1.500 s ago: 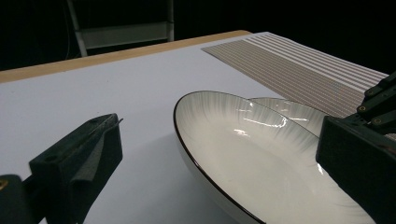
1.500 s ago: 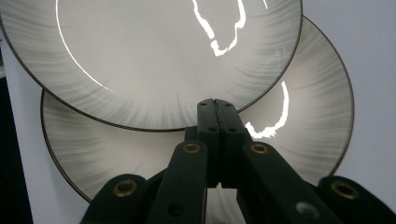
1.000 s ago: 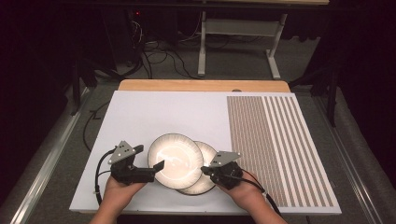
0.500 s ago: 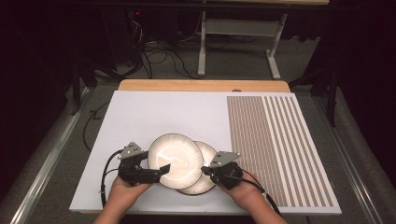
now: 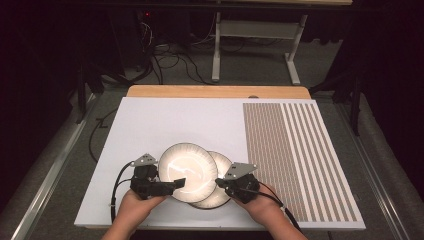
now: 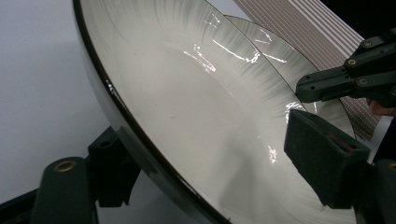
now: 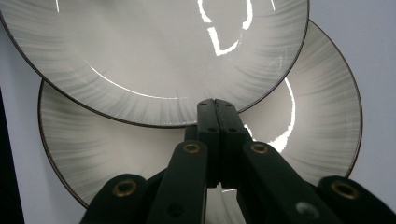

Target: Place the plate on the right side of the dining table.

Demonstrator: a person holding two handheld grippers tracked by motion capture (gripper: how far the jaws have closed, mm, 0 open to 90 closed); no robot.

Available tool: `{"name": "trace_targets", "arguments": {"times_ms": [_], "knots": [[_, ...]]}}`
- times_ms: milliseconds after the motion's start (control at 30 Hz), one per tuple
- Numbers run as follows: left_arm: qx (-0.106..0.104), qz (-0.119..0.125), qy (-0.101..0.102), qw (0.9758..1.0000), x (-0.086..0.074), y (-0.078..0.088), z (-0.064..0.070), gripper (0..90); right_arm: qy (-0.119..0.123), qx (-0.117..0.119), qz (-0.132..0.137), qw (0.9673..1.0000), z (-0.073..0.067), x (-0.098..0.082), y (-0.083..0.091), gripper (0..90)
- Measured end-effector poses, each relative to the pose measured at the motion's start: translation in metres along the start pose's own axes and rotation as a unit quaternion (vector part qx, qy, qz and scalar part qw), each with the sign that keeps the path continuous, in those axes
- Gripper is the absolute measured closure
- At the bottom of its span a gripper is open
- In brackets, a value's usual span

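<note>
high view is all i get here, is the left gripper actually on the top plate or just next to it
Observer: It is on it. In the left gripper view the top plate has its rim running between the left gripper jaws, one pad over the face, one under the rim.
Operator: and the right one, open or closed
Observer: Closed. In the right gripper view the right gripper jaws are pressed flat together with nothing between them.
Operator: where is its tip then
Observer: Over the bottom plate, right at the edge of the top plate; I cannot tell whether it touches either.
</note>
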State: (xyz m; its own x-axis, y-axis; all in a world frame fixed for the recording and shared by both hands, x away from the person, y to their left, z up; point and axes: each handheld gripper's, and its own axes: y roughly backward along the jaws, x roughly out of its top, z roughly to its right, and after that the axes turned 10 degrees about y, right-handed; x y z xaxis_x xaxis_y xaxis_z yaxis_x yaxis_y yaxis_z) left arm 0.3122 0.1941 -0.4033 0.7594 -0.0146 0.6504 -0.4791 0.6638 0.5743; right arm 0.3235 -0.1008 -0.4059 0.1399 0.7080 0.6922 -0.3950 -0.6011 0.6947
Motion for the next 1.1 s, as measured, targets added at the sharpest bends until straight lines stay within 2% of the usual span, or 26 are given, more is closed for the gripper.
{"name": "trace_targets", "arguments": {"times_ms": [167,300,667,833,967,1100], "knots": [[0.004,-0.001,0.007,1.0,0.0009,0.0011,-0.0023,32.3,0.0,-0.001,0.0,1.0,-0.0001,0.0,0.0,90.0],[0.006,0.001,0.023,0.9997,0.0015,0.001,-0.0035,38.1,0.001,-0.001,0.0,1.0,-0.0002,0.0,0.0,90.0],[0.007,-0.005,0.049,0.9988,0.004,-0.0012,-0.0058,46.1,0.001,-0.003,-0.001,1.0,-0.0002,0.0002,-0.0001,90.0],[0.018,-0.009,0.052,0.9984,0.0046,0.0001,-0.006,51.4,0.001,-0.005,-0.001,1.0,-0.0003,0.0002,-0.0001,90.0],[0.016,-0.01,0.056,0.9982,0.0051,0.0002,-0.0074,53.1,0.001,-0.005,-0.001,1.0,-0.0002,0.0002,0.0,90.0],[0.008,-0.011,0.072,0.9973,0.0063,0.0005,-0.01,55.6,0.001,-0.005,-0.001,1.0,-0.0001,0.0002,-0.0001,90.0]]}}
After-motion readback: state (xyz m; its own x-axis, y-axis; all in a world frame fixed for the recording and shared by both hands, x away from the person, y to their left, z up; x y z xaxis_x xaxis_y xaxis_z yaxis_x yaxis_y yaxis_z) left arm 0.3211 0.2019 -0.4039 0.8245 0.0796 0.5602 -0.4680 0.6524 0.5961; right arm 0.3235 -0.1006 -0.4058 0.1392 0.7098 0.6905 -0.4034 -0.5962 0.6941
